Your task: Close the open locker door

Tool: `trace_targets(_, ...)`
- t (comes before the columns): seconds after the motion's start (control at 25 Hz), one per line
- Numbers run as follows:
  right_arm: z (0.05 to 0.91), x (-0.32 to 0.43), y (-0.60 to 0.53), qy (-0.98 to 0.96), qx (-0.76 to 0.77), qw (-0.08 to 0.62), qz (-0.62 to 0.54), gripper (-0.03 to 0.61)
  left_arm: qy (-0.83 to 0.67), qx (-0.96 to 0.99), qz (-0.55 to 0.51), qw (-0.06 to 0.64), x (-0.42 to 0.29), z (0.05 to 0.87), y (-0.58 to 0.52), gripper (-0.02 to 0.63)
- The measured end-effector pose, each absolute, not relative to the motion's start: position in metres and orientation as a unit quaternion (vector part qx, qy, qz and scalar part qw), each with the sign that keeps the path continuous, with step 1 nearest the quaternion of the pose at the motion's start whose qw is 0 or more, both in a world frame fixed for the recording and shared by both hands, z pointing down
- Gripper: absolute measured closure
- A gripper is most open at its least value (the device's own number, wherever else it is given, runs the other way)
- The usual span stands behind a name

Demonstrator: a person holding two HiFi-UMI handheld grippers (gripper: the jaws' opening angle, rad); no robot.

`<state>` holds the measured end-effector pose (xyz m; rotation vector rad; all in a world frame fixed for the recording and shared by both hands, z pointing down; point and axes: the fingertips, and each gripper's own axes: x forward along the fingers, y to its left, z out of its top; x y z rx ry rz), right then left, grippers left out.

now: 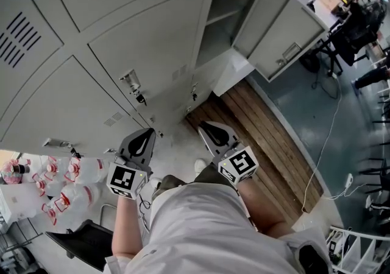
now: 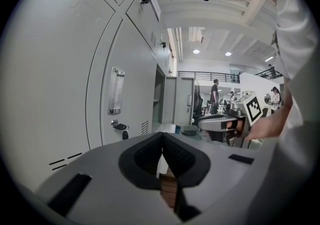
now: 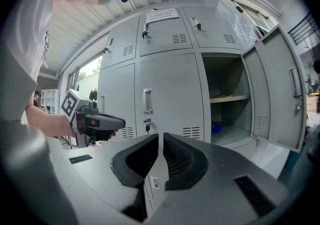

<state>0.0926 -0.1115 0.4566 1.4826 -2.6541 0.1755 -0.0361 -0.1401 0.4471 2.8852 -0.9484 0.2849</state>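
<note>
The open locker door (image 1: 277, 32) stands swung wide, well apart from both grippers. My right gripper (image 1: 210, 128), the nearer one to the door, has its jaws almost together with only a thin slit between them, and holds nothing. My left gripper (image 1: 145, 136), farther from the door, is closed tip to tip and is also empty. The door is a flat panel of smooth grey painted sheet metal with louvre slots and a recessed handle (image 1: 291, 52); my jaw pads are black and ribbed. Risks, as I judge them: a narrow tip may skid on slick paint, a push near the hinge edge gives poor leverage, and a hard shove may rebound the thin panel unlatched
</note>
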Motion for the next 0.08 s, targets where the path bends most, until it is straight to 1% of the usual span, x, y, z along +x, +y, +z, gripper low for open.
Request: trace_targets(0.08,0.4567,0.0944,-0.1118,-0.871,0.485,0.048,0.058,0.541,-0.312,0.944,0.094,0.046,-0.0347,0.4473,-0.1393,0.614)
